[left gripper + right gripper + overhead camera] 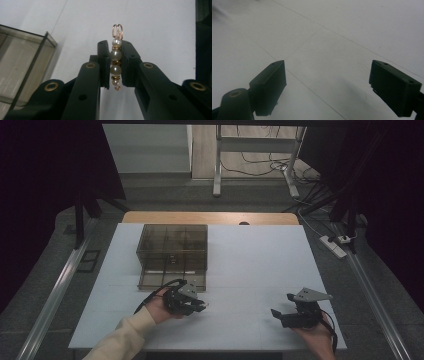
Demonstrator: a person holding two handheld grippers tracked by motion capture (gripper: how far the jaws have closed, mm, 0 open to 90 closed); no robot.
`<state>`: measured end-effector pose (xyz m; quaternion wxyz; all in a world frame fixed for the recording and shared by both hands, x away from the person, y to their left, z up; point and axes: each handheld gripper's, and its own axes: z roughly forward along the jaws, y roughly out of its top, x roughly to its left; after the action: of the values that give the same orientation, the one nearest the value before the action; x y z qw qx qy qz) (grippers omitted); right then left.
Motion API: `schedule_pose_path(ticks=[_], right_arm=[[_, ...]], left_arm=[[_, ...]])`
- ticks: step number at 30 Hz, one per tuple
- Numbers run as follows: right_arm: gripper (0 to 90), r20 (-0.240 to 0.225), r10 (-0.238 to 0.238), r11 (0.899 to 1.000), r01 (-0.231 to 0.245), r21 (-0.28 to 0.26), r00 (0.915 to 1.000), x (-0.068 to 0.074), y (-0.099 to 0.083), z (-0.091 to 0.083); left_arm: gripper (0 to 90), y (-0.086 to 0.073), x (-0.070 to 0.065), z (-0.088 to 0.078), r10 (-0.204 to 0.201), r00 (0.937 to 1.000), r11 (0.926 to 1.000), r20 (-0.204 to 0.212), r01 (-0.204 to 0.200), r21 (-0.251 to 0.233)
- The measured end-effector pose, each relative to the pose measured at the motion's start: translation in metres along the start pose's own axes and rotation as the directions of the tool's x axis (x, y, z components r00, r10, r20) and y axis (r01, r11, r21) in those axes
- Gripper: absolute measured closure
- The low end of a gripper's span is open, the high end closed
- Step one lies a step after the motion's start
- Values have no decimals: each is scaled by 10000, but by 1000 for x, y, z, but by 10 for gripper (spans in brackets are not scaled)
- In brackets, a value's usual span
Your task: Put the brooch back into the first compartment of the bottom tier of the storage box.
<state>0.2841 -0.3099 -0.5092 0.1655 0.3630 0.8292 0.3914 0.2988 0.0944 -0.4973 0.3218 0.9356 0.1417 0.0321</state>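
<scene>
On the high view, a white table [250,265] stands in a dim room, a strip of bare wood showing along its far edge. Beyond it lies grey floor, with the legs of a metal frame [217,170] and loose cables behind, and a white power strip [334,246] on the floor to the right. Metal rails run down both sides of the table. A smoked transparent box [172,254] with inner compartments sits on the left half of the table. Just in front of it the left gripper [200,305] is held in a hand with a cream sleeve [125,335]. Well apart, near the right front corner, the right gripper [281,307] rests in the other hand, its jaws apart with nothing between them.

From the left gripper view, the left gripper [116,62] is clamped on a pearl bead pin [116,61]: a row of pale beads with gold spacers, standing upright between the two black pads, a coppery wire loop rising above them. White tabletop lies behind it, and a corner of the smoked box [22,62] is at the left.

From the right gripper view, the right gripper [328,87] has its jaws wide apart over bare white tabletop crossed by faint seam lines.
</scene>
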Motion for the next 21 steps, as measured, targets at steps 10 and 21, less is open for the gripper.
schedule_pose_path(ticks=[10, 21], right_arm=[[136, 12, -5, 10000, 5, -18, 10000, 0, 0, 0], [137, 20, -16, 10000, 16, 22, 10000, 0, 0, 0]], left_arm=[[786, -1, 1, -4, -54, 9999, 10000, -142, 54, -14], [786, -5, 9, -16, -454, 9981, 9975, -418, 430, -553]])
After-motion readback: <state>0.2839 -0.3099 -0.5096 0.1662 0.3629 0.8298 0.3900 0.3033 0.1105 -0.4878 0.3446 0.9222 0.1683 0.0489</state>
